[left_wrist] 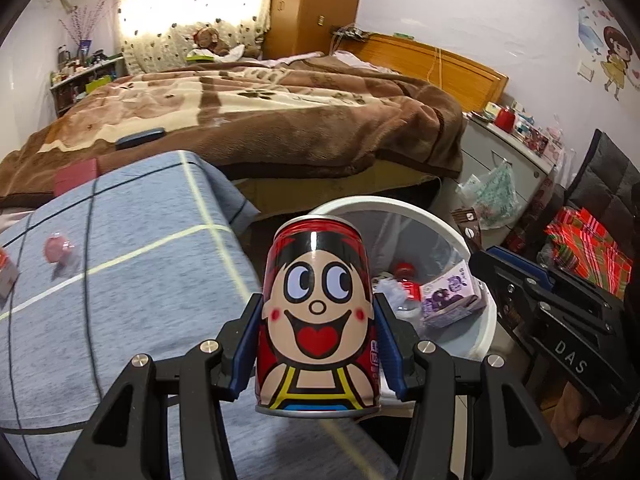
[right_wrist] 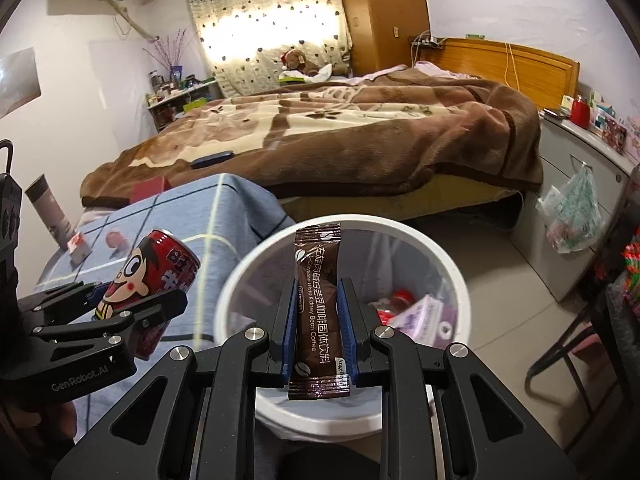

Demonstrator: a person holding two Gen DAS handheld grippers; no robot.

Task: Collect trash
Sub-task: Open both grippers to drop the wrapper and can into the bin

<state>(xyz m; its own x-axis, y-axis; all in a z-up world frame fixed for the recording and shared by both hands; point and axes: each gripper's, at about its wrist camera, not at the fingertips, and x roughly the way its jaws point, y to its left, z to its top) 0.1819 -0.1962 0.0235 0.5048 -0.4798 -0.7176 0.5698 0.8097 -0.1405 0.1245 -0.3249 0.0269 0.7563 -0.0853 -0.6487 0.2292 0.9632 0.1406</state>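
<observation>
above the round white plastic trash bin [right_wrist: 460,280] beside the bed, the right gripper [right_wrist: 318,320] pinches a brown foil coffee sachet [right_wrist: 318,300] upright between its blue pads, right over the bin's mouth. the left gripper [left_wrist: 318,344] clamps a red cartoon-face drink can [left_wrist: 318,312], hanging over the grey checked cloth [left_wrist: 120,280] near the bin's rim. both pieces look ready for dropping: the sachet needs only a release; the can likely needs carrying further over the opening first.
</observation>
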